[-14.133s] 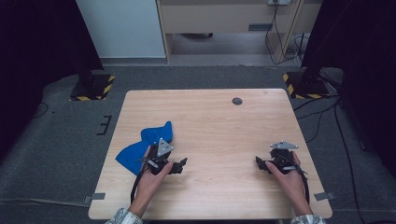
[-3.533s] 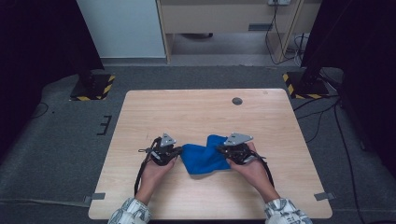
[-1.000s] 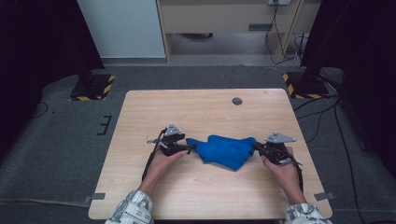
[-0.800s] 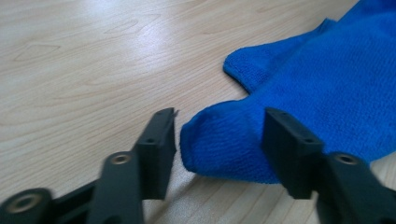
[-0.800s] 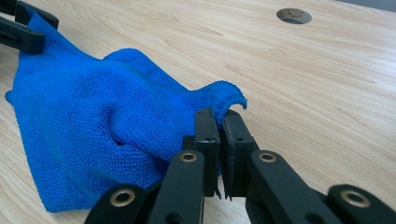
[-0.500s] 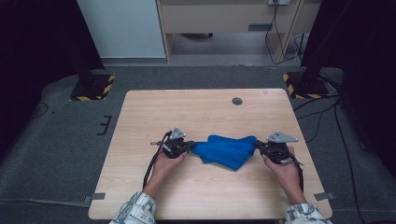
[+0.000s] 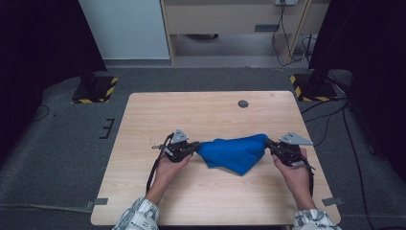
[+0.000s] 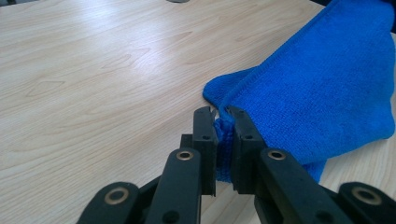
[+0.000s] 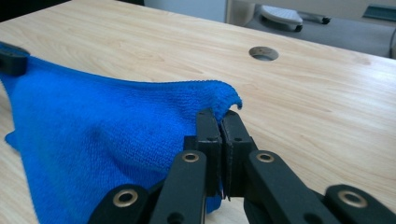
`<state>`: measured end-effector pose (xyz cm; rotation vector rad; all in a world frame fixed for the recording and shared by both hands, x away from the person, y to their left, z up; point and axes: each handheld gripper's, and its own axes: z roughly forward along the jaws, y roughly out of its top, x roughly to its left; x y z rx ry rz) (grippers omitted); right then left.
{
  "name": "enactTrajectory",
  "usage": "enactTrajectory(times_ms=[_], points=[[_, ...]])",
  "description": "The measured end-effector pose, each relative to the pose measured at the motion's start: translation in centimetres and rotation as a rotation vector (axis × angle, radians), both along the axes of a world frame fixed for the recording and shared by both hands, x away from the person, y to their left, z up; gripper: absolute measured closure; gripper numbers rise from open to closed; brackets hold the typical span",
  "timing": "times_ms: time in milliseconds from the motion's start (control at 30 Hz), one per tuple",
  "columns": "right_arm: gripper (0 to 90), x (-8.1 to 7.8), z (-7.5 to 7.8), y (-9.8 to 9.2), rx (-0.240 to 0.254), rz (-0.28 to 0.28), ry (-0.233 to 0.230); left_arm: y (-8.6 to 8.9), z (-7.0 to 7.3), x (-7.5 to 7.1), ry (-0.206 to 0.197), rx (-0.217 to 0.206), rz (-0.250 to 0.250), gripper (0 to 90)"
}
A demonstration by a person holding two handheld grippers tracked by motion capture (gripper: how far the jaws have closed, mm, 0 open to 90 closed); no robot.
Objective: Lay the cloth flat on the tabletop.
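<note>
So on the left side, the left gripper (image 7: 193, 148) sits at about 9 o'clock from the middle of the light wooden table (image 7: 143, 115), with the person's left hand (image 7: 168, 165) wrapped around it from below. Its jaws have just been closing, and in the left gripper view they're pinched on a bunched hemmed corner of the blue microfibre cloth (image 8: 322, 88), with a thin wad of fabric squeezed between the pads. From that gripper, the rest of the cloth spreads away toward 1 o'clock.

In the high view, the cloth (image 7: 234, 152) hangs between the two tools just below the table's centre, pulled fairly taut along its top edge and sagging to a point toward 6 o'clock, with its lower part resting on the wood.

Over on the right, the right gripper (image 7: 268, 143) is at roughly 3 o'clock from the cloth. The right gripper view shows its jaws (image 9: 222, 140) clamped almost flat together on the opposite corner, with a little tip of cloth poking up past them. A small round dark hole (image 7: 243, 103) sits in the tabletop at 12 o'clock, well apart from the cloth.
</note>
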<state>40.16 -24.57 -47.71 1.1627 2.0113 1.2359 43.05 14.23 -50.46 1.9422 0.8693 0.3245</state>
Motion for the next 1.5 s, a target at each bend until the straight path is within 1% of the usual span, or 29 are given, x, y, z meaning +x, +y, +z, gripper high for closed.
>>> enactTrajectory(times_ms=[100,233,333,400,500,567,667,767,800,833,900,967,1067,1167,1267,1333,1367,1433,1500], points=[[88.0,0.0,0.1,-0.2,0.010,-0.013,-0.003,-0.1,0.0,0.0,-0.005,-0.007,0.001,81.0],[88.1,0.1,0.1,-0.4,0.005,-0.034,-0.001,-0.3,-0.1,0.0,-0.007,-0.007,-0.006,77.5],[88.1,0.2,0.0,-0.6,0.011,-0.044,0.012,-0.5,-0.2,-0.1,-0.010,-0.005,-0.014,76.8],[88.1,0.2,0.0,-0.7,0.006,-0.051,0.015,-0.6,-0.2,-0.1,-0.015,-0.004,-0.022,76.7],[88.1,0.3,-0.1,-0.8,0.006,-0.064,0.018,-0.6,-0.1,-0.1,-0.012,-0.022,-0.025,73.8],[88.1,0.3,-0.1,-0.9,0.003,-0.067,0.017,-0.6,-0.1,-0.2,-0.015,-0.032,-0.031,73.3],[88.1,0.4,-0.2,-1.1,-0.001,-0.081,0.021,-0.7,-0.1,-0.1,-0.008,-0.051,-0.045,71.2],[88.1,0.5,-0.3,-1.3,-0.001,-0.091,0.030,-0.8,-0.2,-0.2,-0.007,-0.045,-0.072,71.7],[88.1,0.5,-0.4,-1.3,0.001,-0.094,0.039,-0.9,-0.2,-0.3,-0.008,-0.042,-0.075,73.8],[88.1,0.5,-0.4,-1.4,-0.001,-0.095,0.039,-1.0,-0.1,-0.3,-0.011,-0.037,-0.071,75.2],[88.1,0.5,-0.4,-1.3,0.006,-0.094,0.038,-1.0,0.1,-0.4,-0.008,-0.033,-0.063,81.1],[88.1,0.3,-0.1,-1.0,0.010,-0.086,0.025,-0.8,0.4,-0.4,-0.014,-0.029,-0.046,83.6],[88.1,-0.1,0.7,-0.5,0.017,-0.071,0.004,-0.2,1.0,-0.2,-0.020,-0.055,-0.006,84.0],[88.0,-0.2,1.4,0.1,0.011,-0.052,-0.014,0.2,2.0,-0.2,-0.034,-0.058,0.034,83.8],[88.0,-0.4,2.4,0.8,0.009,-0.039,-0.038,0.6,3.3,-0.3,-0.062,-0.049,0.066,83.8],[88.0,-0.6,2.9,1.1,0.002,-0.029,-0.051,0.8,4.0,-0.4,-0.074,-0.054,0.077,83.8],[88.0,-0.7,3.2,1.3,-0.001,-0.026,-0.061,0.9,4.4,-0.5,-0.084,-0.052,0.086,83.8],[88.0,-0.9,3.9,1.7,-0.007,-0.016,-0.074,1.0,4.9,-0.5,-0.090,-0.043,0.089,83.8],[88.0,-1.0,4.3,1.9,-0.005,-0.015,-0.080,1.1,5.5,-0.6,-0.100,-0.036,0.098,83.8]])
